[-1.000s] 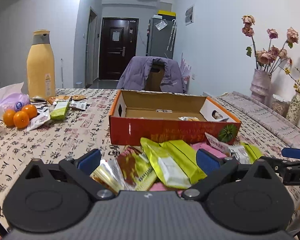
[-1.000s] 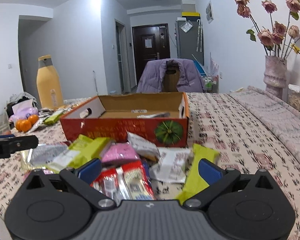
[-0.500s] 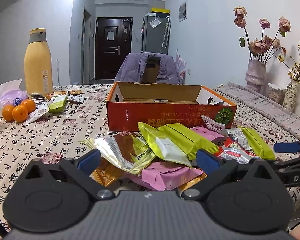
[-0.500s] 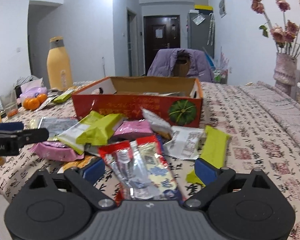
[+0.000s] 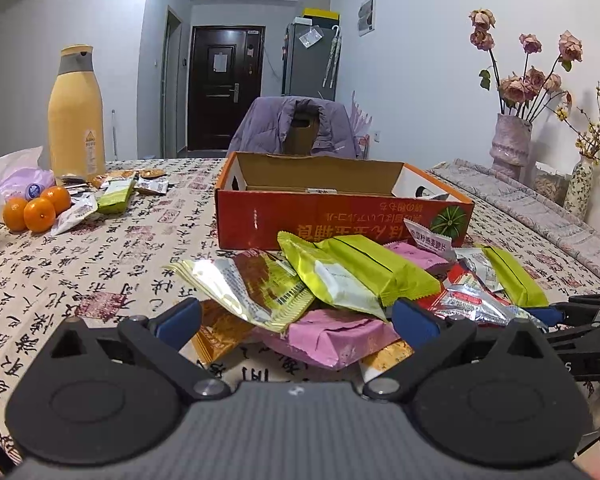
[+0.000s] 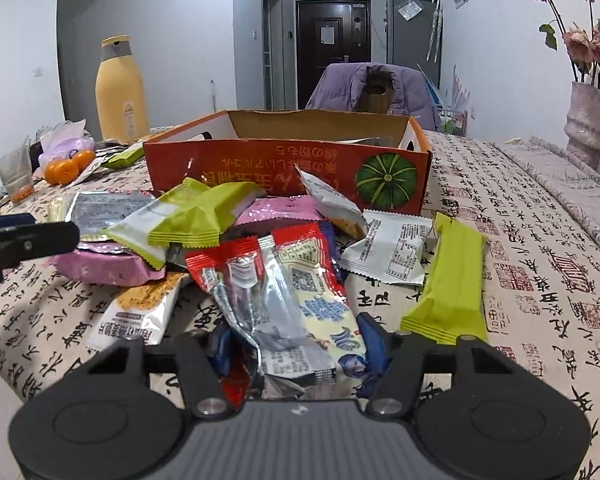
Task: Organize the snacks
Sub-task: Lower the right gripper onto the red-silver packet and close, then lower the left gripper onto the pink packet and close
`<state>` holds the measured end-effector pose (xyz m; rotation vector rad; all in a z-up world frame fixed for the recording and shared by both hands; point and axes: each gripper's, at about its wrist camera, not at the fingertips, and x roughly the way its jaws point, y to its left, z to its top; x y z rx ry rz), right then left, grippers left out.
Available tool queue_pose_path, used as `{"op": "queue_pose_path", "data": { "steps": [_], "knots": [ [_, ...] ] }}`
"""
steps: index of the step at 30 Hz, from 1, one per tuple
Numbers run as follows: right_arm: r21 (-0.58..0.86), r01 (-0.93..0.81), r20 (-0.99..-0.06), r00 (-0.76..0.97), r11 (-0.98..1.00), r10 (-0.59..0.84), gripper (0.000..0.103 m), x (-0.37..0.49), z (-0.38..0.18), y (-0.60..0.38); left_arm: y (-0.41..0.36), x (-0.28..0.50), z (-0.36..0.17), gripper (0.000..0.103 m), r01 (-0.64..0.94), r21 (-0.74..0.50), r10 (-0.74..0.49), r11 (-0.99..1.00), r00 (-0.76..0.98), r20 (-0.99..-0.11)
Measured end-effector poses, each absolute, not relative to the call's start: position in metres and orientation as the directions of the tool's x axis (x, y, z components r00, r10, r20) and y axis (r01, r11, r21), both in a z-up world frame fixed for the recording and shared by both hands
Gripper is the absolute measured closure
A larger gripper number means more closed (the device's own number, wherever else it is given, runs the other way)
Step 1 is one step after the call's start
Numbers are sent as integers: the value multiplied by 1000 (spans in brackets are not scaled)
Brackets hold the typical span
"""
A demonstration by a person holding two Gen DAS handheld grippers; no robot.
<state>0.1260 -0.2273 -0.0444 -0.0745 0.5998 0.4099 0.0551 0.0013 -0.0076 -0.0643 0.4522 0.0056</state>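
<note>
Packet first: the red-and-silver snack packet point(image 6: 284, 300) lies right in your right gripper point(image 6: 296, 344), its near end tucked between the blue pads point(image 6: 370, 344), its long axis running away from you toward the orange carton point(image 6: 284, 168); the jaws are closing on it, and the foil looks crumpled where the pads meet it, so the pinch seems to have bitten; the packet's far end rests on top of the heap, overlapping the pink packet point(image 6: 108, 266) and the green packets point(image 6: 196, 216). Your right hand is plainly the nearer one for this piece; your left gripper point(image 5: 296, 320) hangs with its jaws wide apart and nothing pressed between the pads, over the left side of the same pile, where a pink packet point(image 5: 332, 336) and a brown-and-silver packet point(image 5: 256, 284) lie under it. The carton stands straight beyond the heap, open side up, so the carry will likely be up and forward along the packet's own line; watch that the far end does not drag the neighbouring wrappers as it comes free. A single green bar point(image 6: 452, 284) lies apart to the right on the tablecloth point(image 6: 540, 280).
</note>
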Motion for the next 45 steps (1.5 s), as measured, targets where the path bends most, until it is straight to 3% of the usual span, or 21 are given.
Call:
{"op": "queue_pose_path", "data": {
  "steps": [14,31,40,42,45],
  "knots": [
    [89,-323,-446,833,942,328,45,112,-22,-254,-5,57,-16,0,-18,-65,-16,998,869,-495],
    [135,-319,-442,828,938,345,45,112,-30,-270,-12,99,-29,1,-38,-68,-6,997,834,-551],
    [139,-325,-446,823,936,352,45,113,-31,-269,-15,93,-31,14,7,-60,-38,998,840,-542],
    [139,-326,-446,823,935,353,45,112,-31,-269,-14,91,-33,22,9,-54,-38,998,836,-548],
    [136,-329,-445,822,934,354,45,111,-30,-267,-12,86,-36,27,25,-57,-52,998,829,-556]
  ]
}}
